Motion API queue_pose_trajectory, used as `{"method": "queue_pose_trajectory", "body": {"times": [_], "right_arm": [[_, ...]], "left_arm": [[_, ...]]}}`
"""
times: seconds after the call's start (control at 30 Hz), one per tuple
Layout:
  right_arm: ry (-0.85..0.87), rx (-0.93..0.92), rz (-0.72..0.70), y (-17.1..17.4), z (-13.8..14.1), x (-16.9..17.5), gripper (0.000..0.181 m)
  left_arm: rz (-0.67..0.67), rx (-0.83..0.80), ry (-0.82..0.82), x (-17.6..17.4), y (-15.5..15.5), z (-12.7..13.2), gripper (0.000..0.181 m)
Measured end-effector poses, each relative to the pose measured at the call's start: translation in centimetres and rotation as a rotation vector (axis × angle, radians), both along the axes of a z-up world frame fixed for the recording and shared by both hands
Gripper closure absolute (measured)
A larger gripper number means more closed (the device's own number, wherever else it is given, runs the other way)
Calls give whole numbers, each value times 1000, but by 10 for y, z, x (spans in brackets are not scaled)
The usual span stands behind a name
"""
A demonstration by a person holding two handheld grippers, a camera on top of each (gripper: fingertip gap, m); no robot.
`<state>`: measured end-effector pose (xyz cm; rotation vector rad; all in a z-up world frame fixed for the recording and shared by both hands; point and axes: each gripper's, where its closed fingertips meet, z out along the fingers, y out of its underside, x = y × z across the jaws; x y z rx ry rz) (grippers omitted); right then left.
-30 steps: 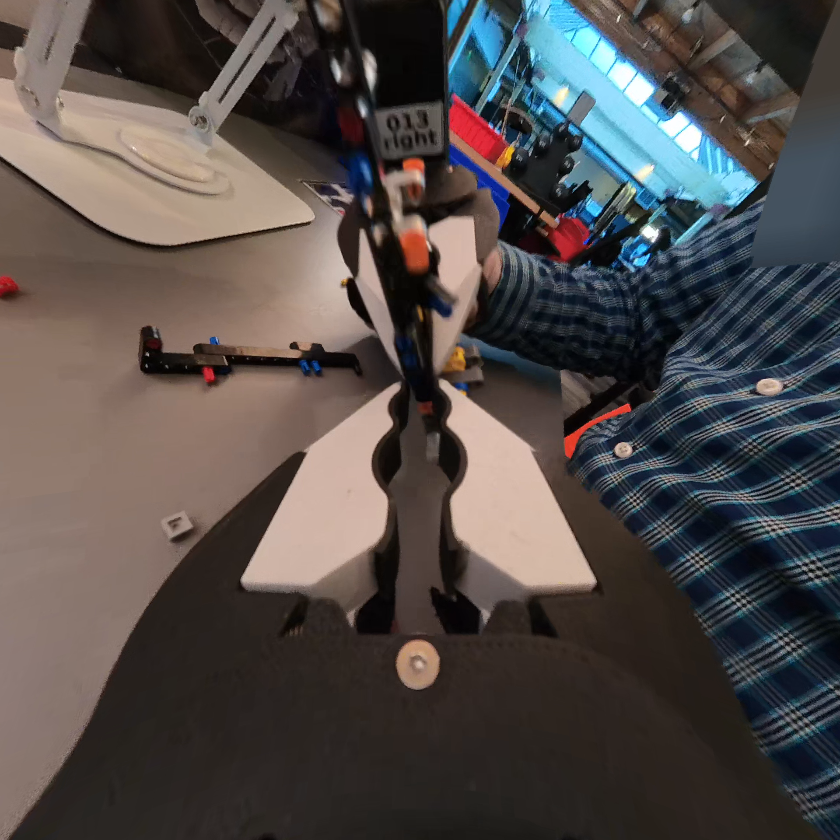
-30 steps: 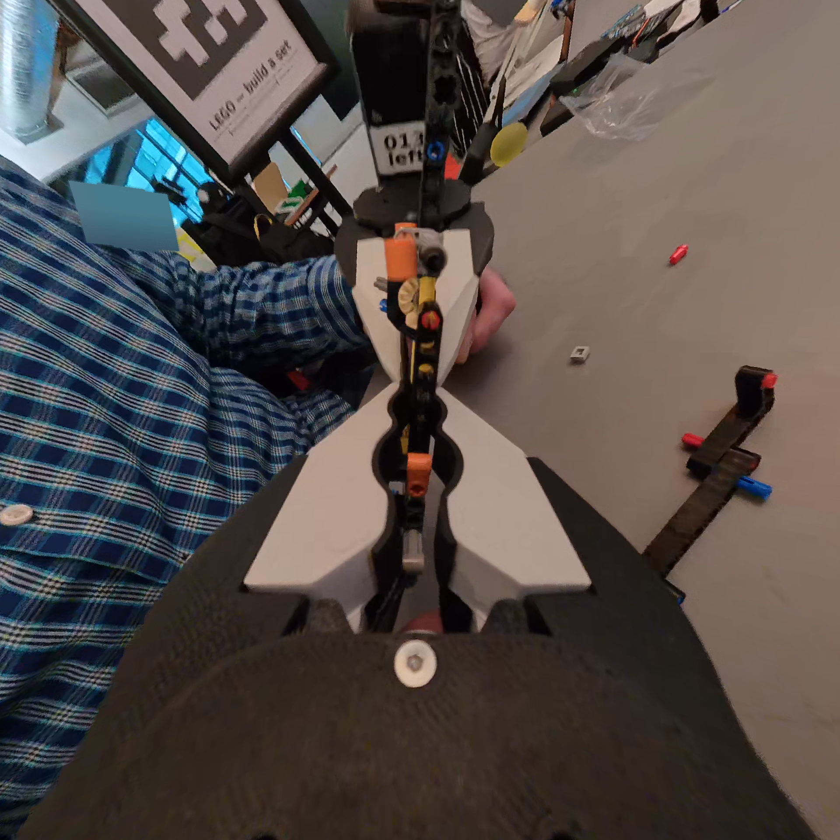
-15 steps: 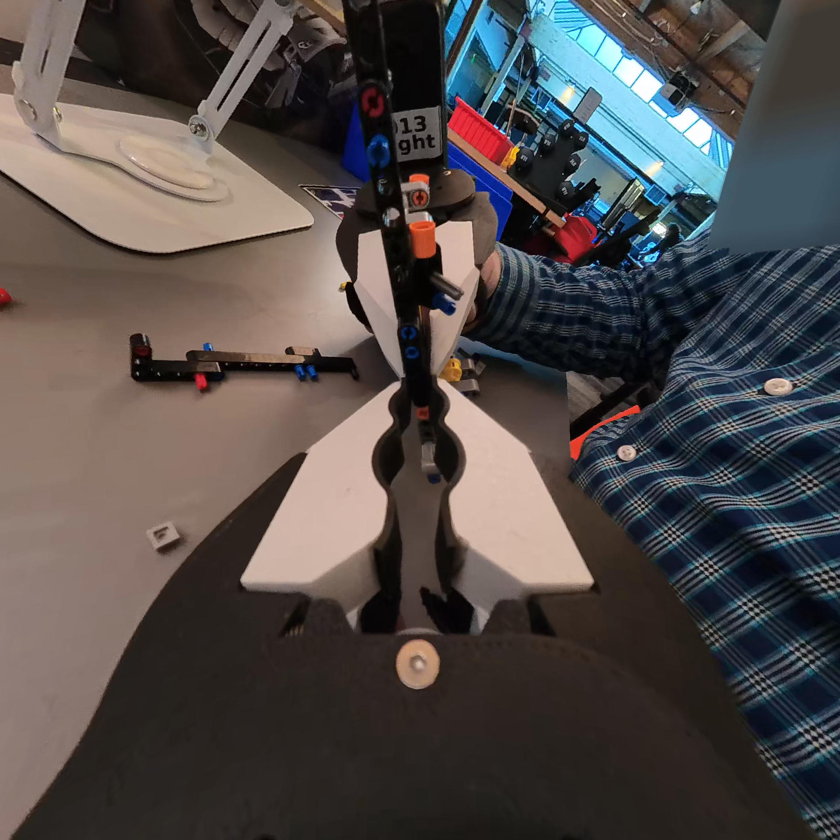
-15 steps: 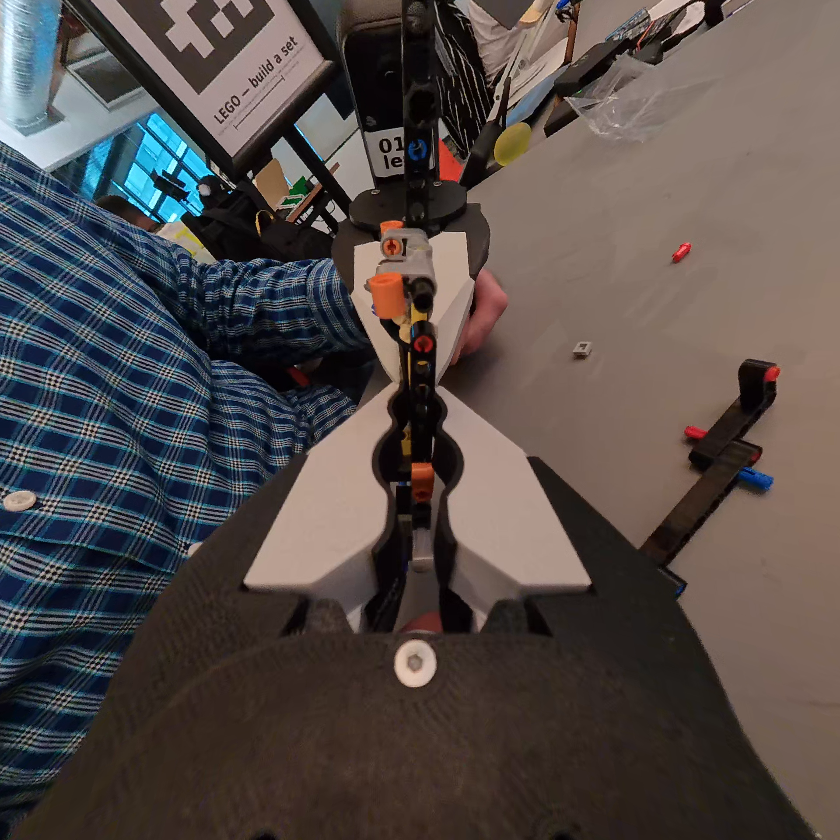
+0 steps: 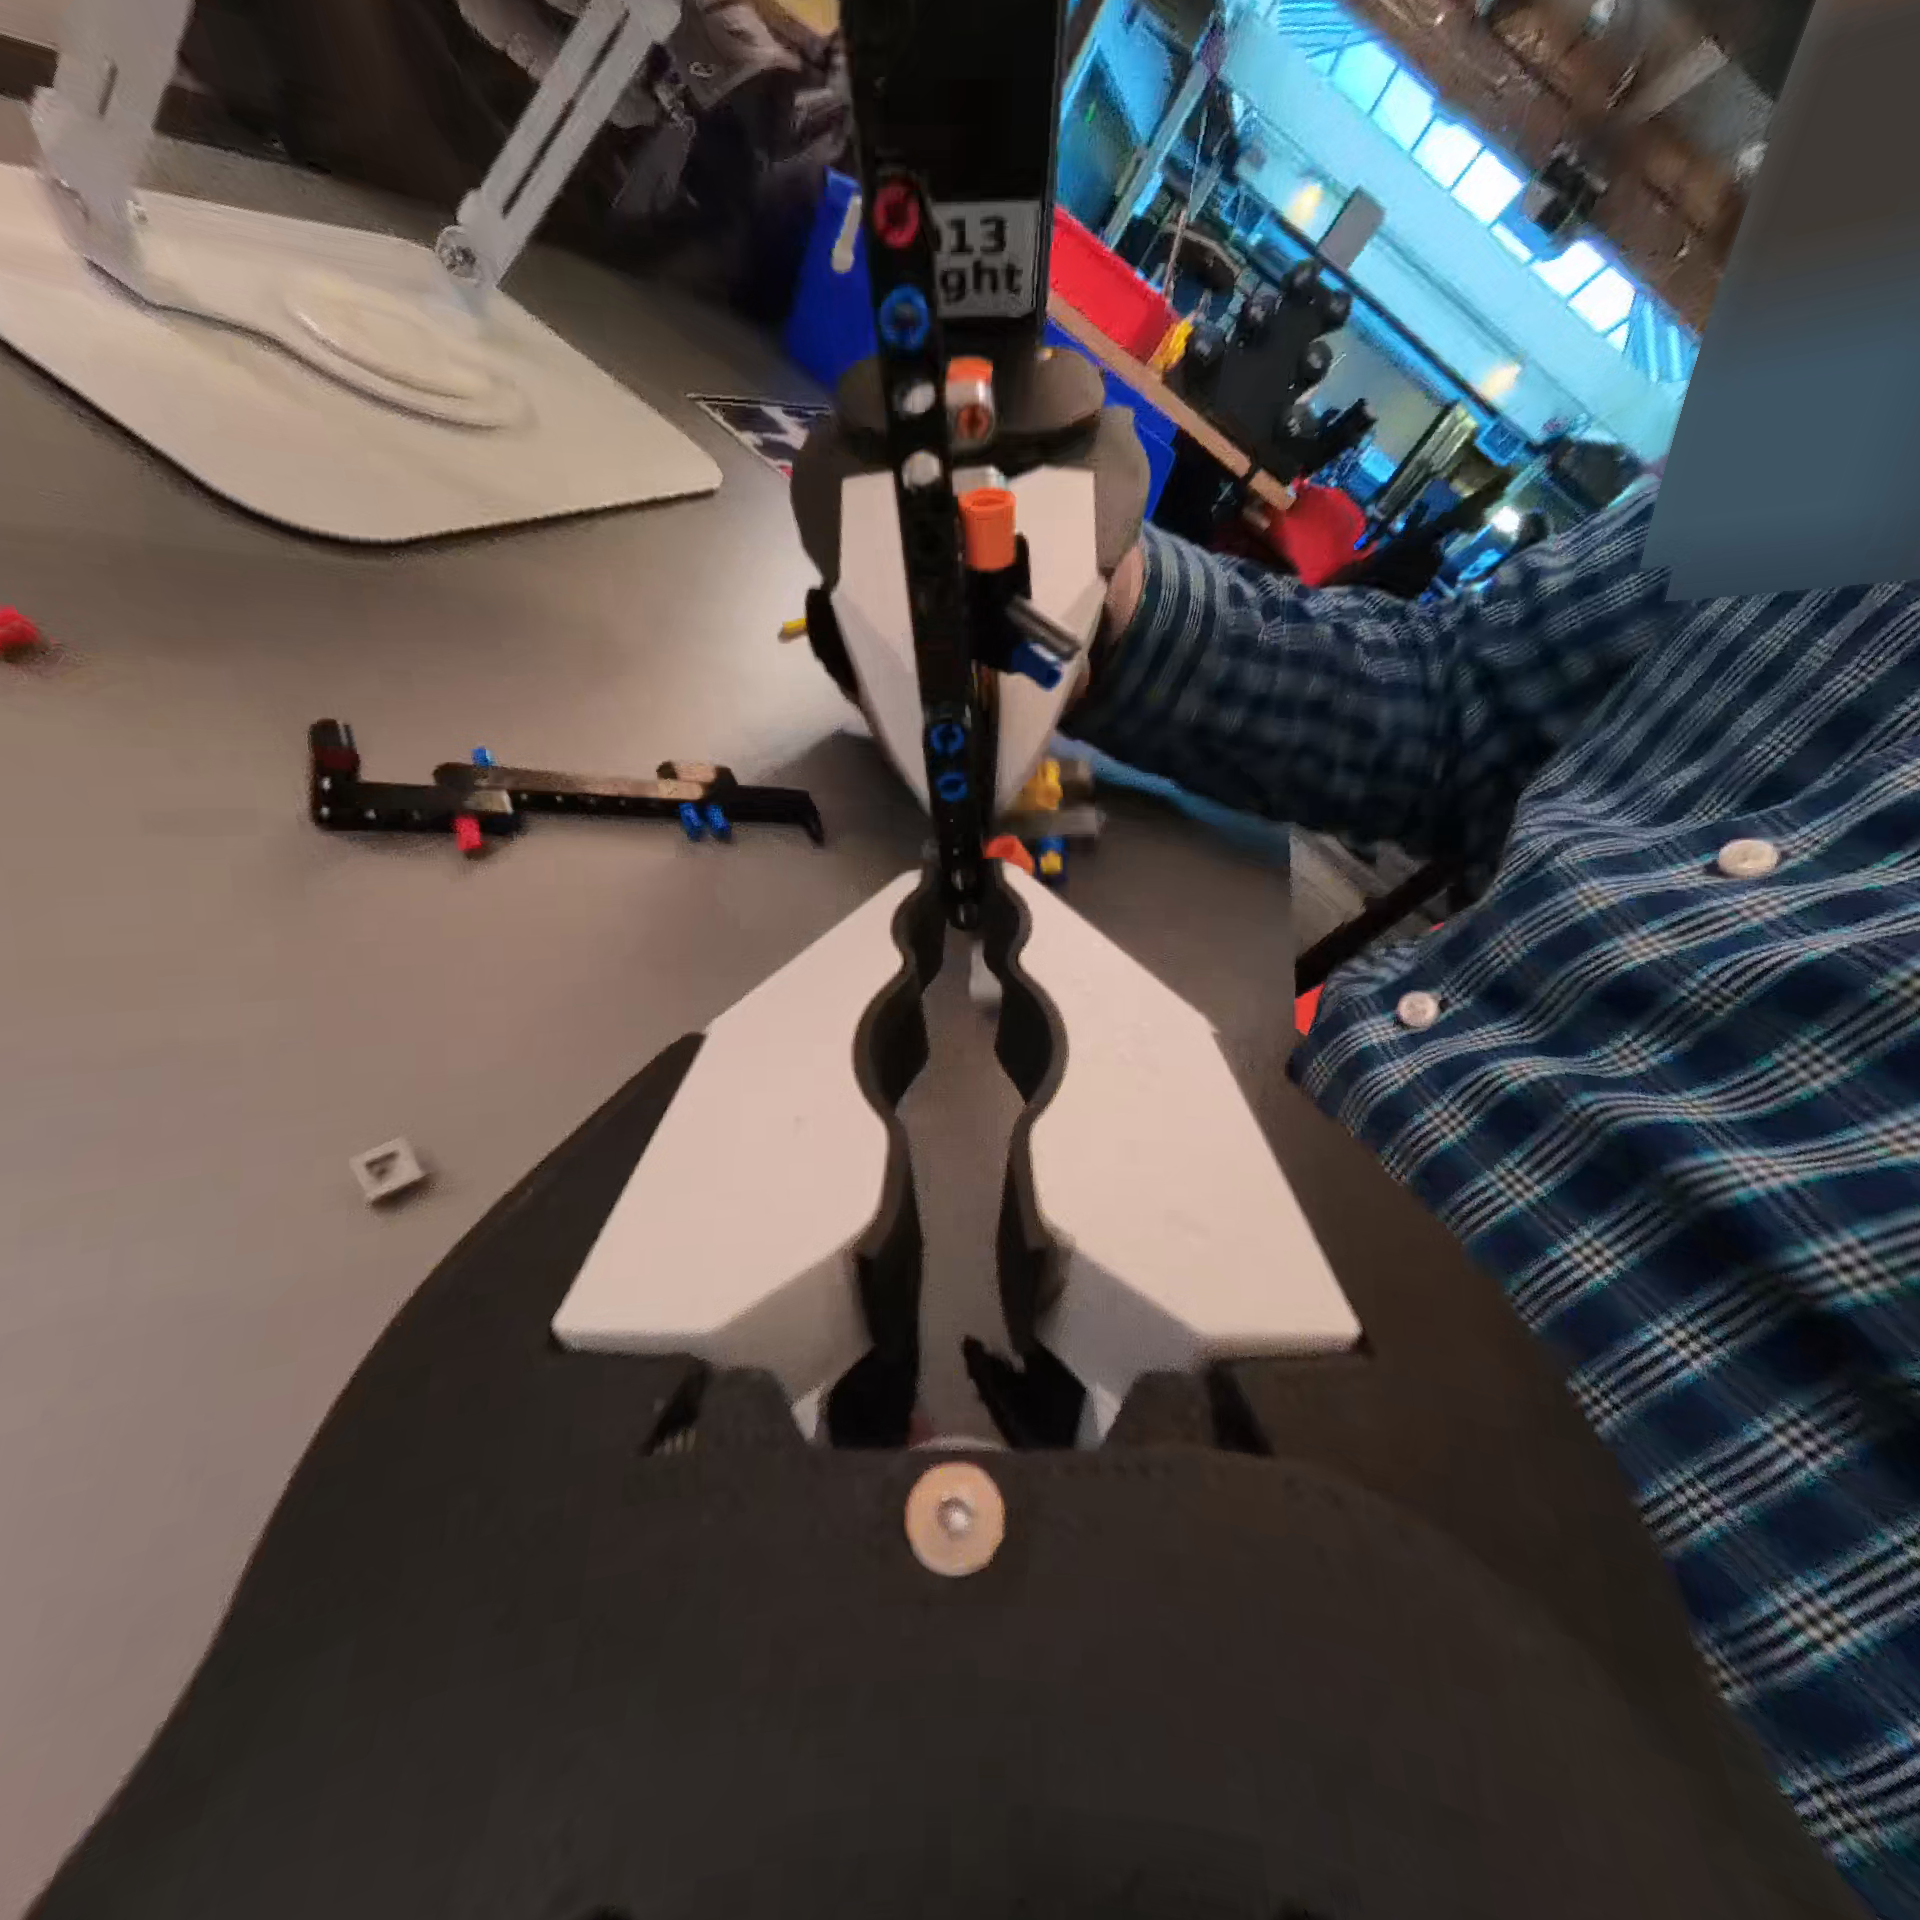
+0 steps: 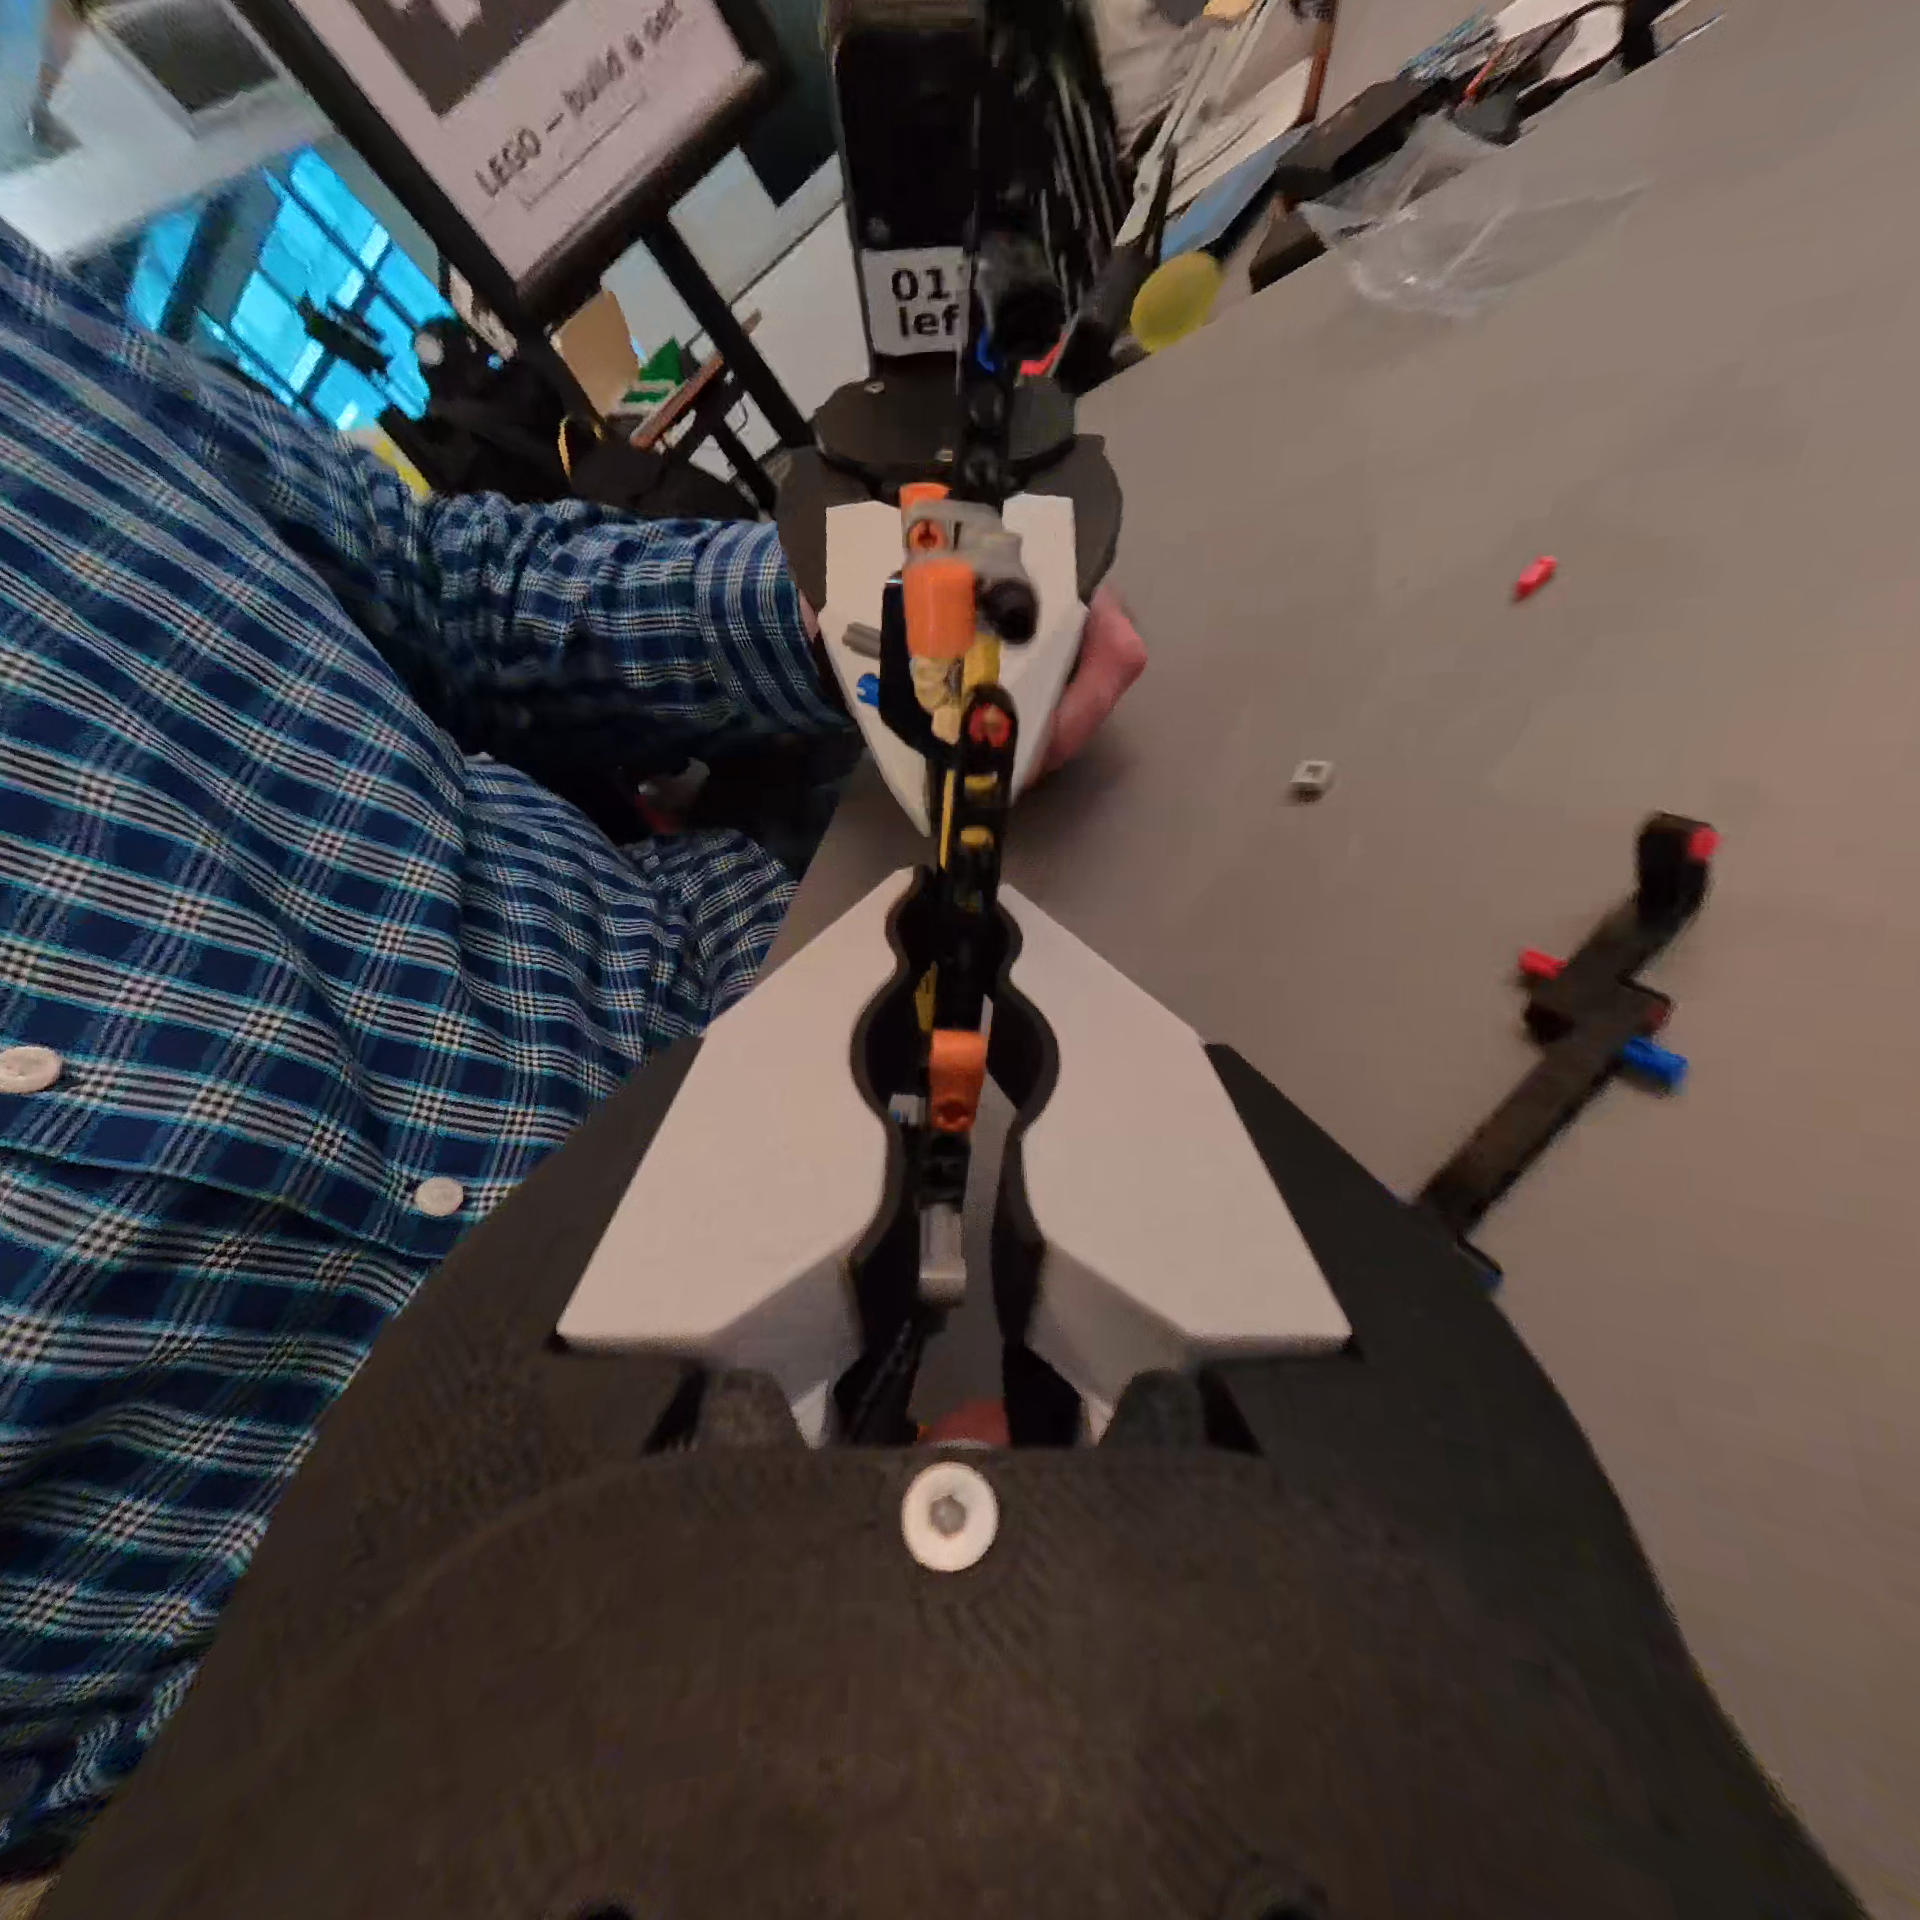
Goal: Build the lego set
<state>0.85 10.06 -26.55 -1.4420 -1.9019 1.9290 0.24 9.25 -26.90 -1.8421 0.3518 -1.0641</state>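
Observation:
A long black Lego beam assembly [image 5: 940,644] with red, blue and orange pins is held in the air between both grippers, which face each other tip to tip. My left gripper [image 5: 961,894] is shut on its near end. My right gripper [image 6: 954,896] is shut on the assembly [image 6: 971,790], whose orange connector [image 6: 954,1070] and grey piece [image 6: 940,1247] lie between the fingers. The right gripper shows opposite in the left wrist view [image 5: 961,623], and the left gripper in the right wrist view [image 6: 951,644]. A second black beam assembly [image 5: 551,800] lies flat on the grey table [image 5: 208,1039]; it also shows in the right wrist view [image 6: 1579,1029].
A small grey piece [image 5: 390,1169] and a red pin [image 6: 1536,577] lie loose on the table. A white stand base [image 5: 312,395] is at the far left. A clear plastic bag [image 6: 1455,249] lies far off. A person's plaid sleeve and shirt [image 5: 1610,1039] are close by. Only a small space, under 4 cm, lies between the two pairs of fingers.
Both grippers have kept hold of the assembly and shifted a little. In the left wrist view less of the assembly lies between my fingers, and the beam stands straighter.

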Motion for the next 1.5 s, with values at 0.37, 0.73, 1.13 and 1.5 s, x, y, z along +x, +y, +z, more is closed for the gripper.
{"method": "queue_pose_trajectory", "body": {"times": [0.37,0.73,1.13,1.5], "right_arm": [[-18,-42,-16,-2,-3,-3,177],[-62,-9,-12,-7,-12,-6,176],[127,81,-143,24,32,-15,150],[152,34,-174,30,39,-25,168]], "left_arm": [[38,-8,-3,-3,2,0,175],[148,101,-32,-17,18,26,165],[121,132,-51,-17,24,31,176],[125,144,-63,-17,30,33,176]]}}
